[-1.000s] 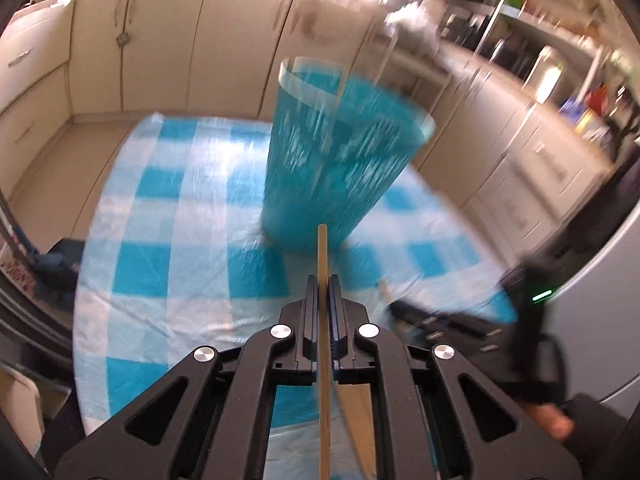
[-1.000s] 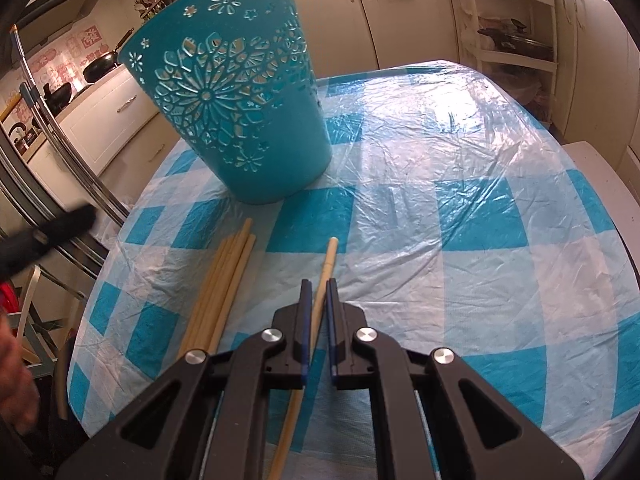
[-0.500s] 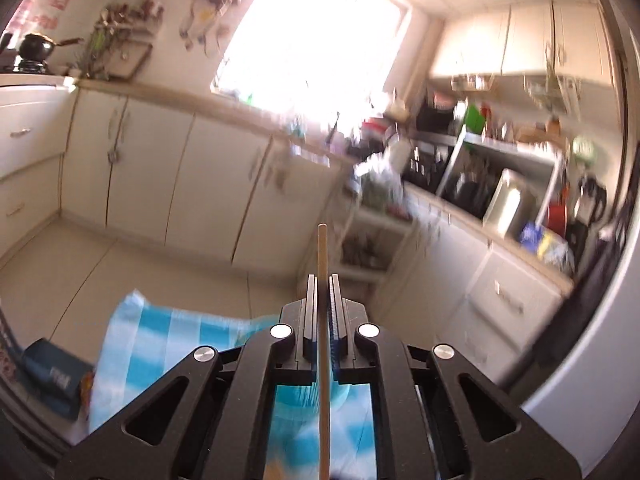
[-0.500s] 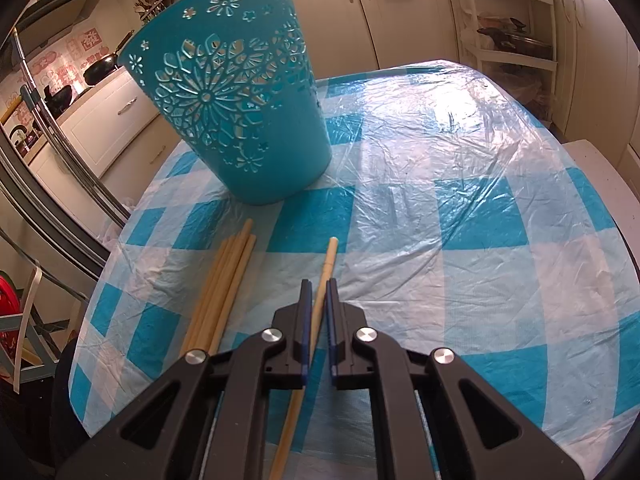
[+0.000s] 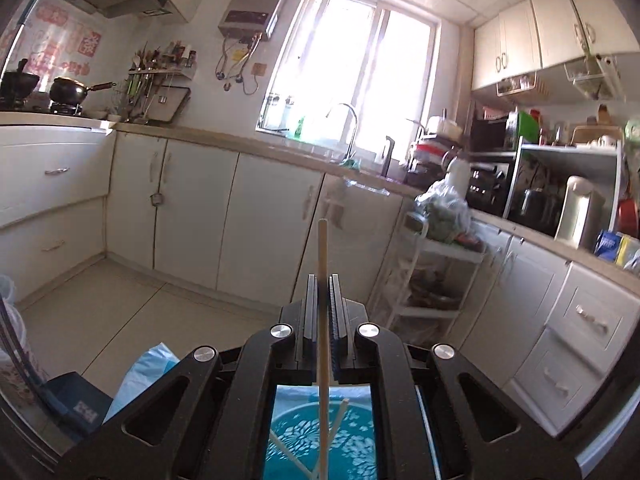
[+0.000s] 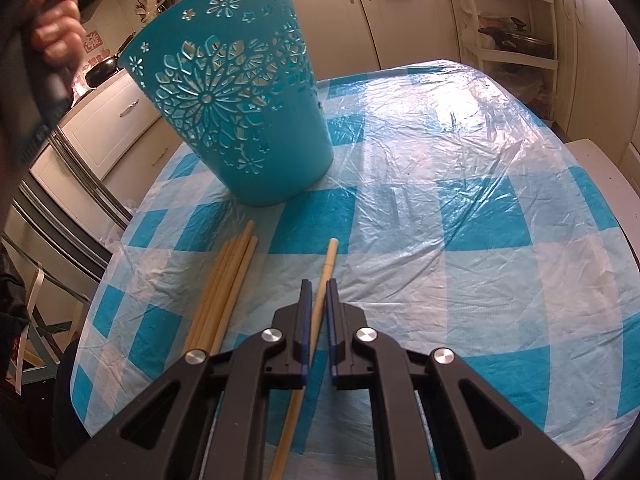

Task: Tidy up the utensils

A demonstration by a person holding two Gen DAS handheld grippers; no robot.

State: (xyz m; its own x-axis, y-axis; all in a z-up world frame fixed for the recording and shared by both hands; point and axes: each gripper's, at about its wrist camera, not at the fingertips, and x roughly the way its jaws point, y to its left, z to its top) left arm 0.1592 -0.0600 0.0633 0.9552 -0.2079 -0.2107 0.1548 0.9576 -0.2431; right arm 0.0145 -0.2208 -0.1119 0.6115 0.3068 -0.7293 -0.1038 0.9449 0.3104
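Observation:
My left gripper [image 5: 321,280] is shut on a wooden chopstick [image 5: 322,248] held upright above the teal cut-out basket [image 5: 320,436], whose inside shows below the jaws with other sticks leaning in it. In the right wrist view the basket [image 6: 236,108] stands on the blue-checked tablecloth [image 6: 460,208]. My right gripper [image 6: 317,284] is closed around a single chopstick [image 6: 327,260] lying on the cloth. A bundle of several chopsticks [image 6: 224,292] lies to its left.
The hand holding the left gripper [image 6: 56,40] is above the basket at upper left. Kitchen cabinets [image 5: 248,224], a sink counter and a white shelf rack [image 5: 432,272] surround the table. The table edge curves at the right and near side.
My left gripper has risen and tilted up with its chopstick, from table level to above the basket's opening. The right gripper has not moved.

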